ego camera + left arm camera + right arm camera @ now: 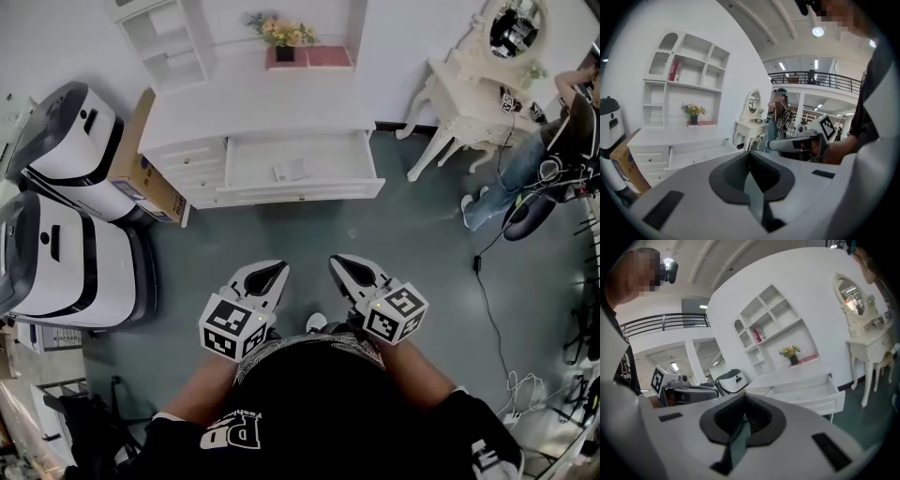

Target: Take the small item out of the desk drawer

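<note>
The white desk (253,108) stands across the grey floor from me, with its wide middle drawer (300,192) pulled open. A small pale flat item (291,170) lies on the drawer's floor. My left gripper (277,272) and right gripper (339,265) are held close to my body, side by side, well short of the drawer. Both point toward the desk with their jaws together and nothing between them. In the left gripper view the left gripper (750,152) faces the open drawer (698,154). In the right gripper view the right gripper (743,397) faces the drawer (811,392).
Two white machines (66,141) (75,262) and a cardboard box (141,178) stand left of the desk. A white dressing table (478,84) and a seated person (553,159) are at the right. Cables (487,281) trail on the floor there. A flower pot (284,37) sits on the desk.
</note>
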A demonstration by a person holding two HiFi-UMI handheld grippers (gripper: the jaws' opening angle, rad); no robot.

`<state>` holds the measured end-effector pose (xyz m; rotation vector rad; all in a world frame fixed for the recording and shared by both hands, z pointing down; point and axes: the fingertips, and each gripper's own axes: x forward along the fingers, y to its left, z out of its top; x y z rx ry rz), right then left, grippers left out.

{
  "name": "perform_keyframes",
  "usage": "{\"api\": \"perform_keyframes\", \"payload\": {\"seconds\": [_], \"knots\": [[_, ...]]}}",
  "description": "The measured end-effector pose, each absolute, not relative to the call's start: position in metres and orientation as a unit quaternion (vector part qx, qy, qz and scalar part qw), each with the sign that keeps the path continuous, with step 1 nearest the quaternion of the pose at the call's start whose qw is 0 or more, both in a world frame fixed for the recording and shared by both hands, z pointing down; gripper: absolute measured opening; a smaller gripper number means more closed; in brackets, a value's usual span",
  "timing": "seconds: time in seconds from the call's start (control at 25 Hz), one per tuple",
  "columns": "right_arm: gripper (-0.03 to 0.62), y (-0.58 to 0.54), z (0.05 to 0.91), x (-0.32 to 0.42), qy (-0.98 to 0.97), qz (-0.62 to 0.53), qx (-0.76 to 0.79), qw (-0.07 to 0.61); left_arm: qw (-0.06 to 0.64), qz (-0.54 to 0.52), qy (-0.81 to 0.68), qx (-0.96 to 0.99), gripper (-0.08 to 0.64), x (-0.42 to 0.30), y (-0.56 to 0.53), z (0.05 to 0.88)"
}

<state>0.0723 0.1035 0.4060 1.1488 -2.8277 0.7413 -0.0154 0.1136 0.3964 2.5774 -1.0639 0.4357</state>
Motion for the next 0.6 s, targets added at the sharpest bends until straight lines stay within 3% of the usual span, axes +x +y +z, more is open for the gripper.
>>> {"api": "perform_keyframes", "payload": {"seconds": [0.6], "knots": [[0.009, 0.062, 0.423, 0.088, -0.893, 0.256, 0.371, 0.001, 0.176, 0.168, -0.383, 0.891, 0.014, -0.014, 0.067, 0.412]]}}
